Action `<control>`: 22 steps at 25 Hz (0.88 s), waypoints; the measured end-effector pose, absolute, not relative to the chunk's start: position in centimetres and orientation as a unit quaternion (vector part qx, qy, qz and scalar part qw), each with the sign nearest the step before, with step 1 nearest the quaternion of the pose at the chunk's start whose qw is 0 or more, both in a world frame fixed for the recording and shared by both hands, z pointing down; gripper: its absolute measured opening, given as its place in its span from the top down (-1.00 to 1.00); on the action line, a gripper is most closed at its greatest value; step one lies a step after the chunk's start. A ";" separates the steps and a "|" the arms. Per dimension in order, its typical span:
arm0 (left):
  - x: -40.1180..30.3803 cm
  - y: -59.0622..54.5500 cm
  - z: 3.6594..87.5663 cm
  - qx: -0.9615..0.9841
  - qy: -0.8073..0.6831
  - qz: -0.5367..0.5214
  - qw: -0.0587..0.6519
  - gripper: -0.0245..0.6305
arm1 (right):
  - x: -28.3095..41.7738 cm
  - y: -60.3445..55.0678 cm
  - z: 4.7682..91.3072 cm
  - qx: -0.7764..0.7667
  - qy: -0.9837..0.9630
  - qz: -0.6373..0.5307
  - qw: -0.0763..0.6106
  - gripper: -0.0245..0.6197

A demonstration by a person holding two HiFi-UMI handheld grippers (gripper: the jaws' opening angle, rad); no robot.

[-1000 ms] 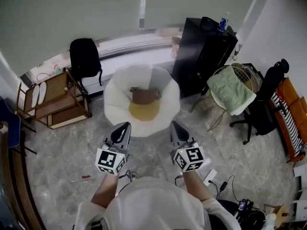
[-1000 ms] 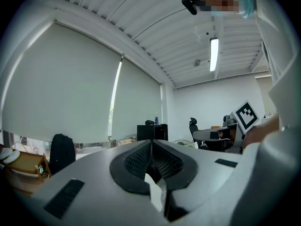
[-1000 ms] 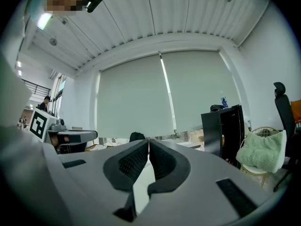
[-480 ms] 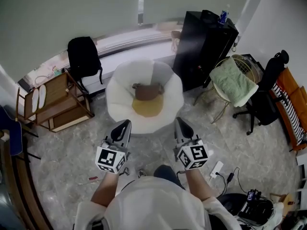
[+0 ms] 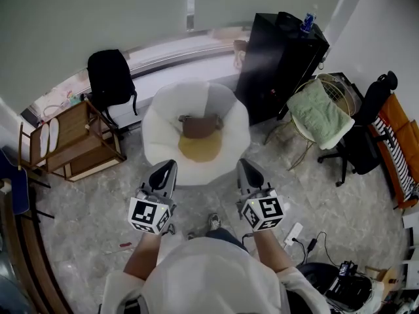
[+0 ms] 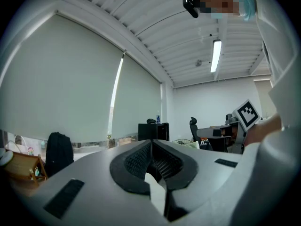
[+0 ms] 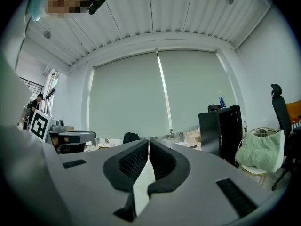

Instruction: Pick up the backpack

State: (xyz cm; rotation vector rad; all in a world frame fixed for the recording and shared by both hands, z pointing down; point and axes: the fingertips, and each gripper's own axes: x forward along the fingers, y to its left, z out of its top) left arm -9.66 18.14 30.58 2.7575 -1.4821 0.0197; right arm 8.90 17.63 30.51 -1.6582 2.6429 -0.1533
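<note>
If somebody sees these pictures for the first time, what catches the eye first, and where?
First the big white round chair in the middle of the floor, a yellow cushion in it. Below it in the head view, the left gripper and right gripper point toward it side by side, both shut and empty. The black backpack stands by the window ledge, upper left, untouched.

This looks like an office room. A black office chair [image 5: 366, 133] on wheels stands at the right. Big pale window blinds [image 5: 98, 18] cover the far wall. A long strip light [image 6: 216, 55] is on the white ribbed ceiling. A tall black cabinet [image 5: 278, 67] stands by the window. A power strip [image 5: 292, 233] lies on the pale stone floor [image 5: 85, 227] on the near side. A round white soft chair [image 5: 160, 126] sits in the middle.
</note>
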 end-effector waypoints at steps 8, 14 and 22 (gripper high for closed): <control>-8.0 13.7 30.9 0.875 -0.485 0.010 0.009 0.81 | 10.4 12.7 30.9 -0.512 0.857 -0.053 0.004 0.83; -6.3 10.6 31.0 0.865 -0.501 0.011 0.009 0.81 | 12.3 9.1 31.4 -0.497 0.866 -0.058 0.003 0.83; -6.0 8.0 31.7 0.855 -0.519 0.008 0.017 0.81 | 12.2 6.2 32.1 -0.472 0.879 -0.064 -0.004 0.83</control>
